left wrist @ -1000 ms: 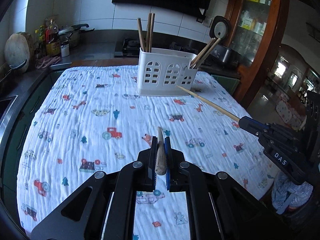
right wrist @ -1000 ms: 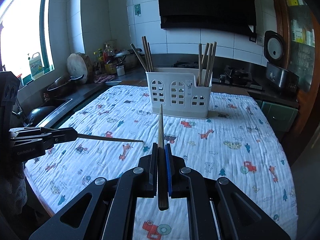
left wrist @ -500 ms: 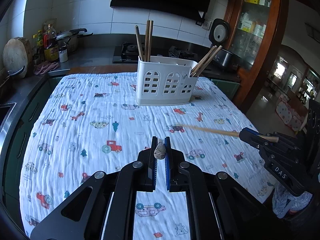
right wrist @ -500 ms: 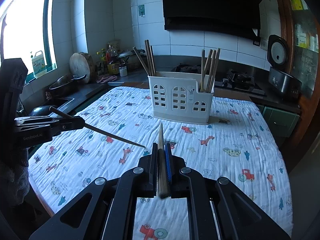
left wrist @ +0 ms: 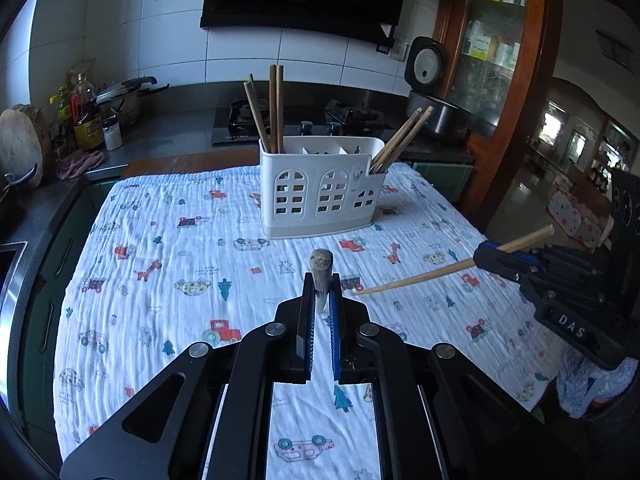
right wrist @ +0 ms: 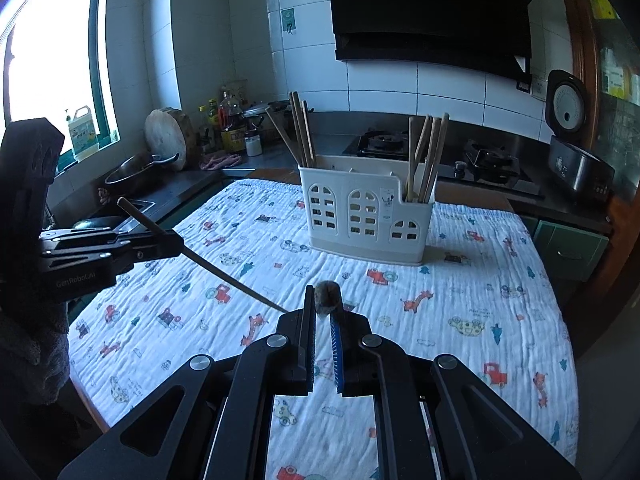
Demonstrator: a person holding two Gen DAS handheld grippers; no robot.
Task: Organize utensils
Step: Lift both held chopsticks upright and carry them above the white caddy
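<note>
Gripping one wooden chopstick apiece, both tools hang over the printed tablecloth [left wrist: 160, 280], well short of the white utensil holder [left wrist: 320, 188]. The left gripper [left wrist: 322, 292] is clenched on the left chopstick [left wrist: 322, 264], and the right gripper [right wrist: 323, 304] is clenched on the right chopstick [right wrist: 327, 294]. A second ago each stick lay roughly along its fingers, pointing forward at the holder; now each has swung so that its own camera sees only the butt end, with the thin tip slanting down toward the cloth. My reading is that the sticks are being turned tip-down for dropping into the holder, so only the carry and the release remain.

Each wrist view shows nothing of its own stick's length; the other view supplies it. From the left camera the right chopstick runs full length out of the right gripper, its tip low over the cloth. From the right camera the left chopstick slants down from the left gripper toward the middle of the table. The right view also shows the four or so sticks in the holder's right compartment more squarely, and the window and sink; the left view alone shows the wooden cabinet [left wrist: 500, 80]
</note>
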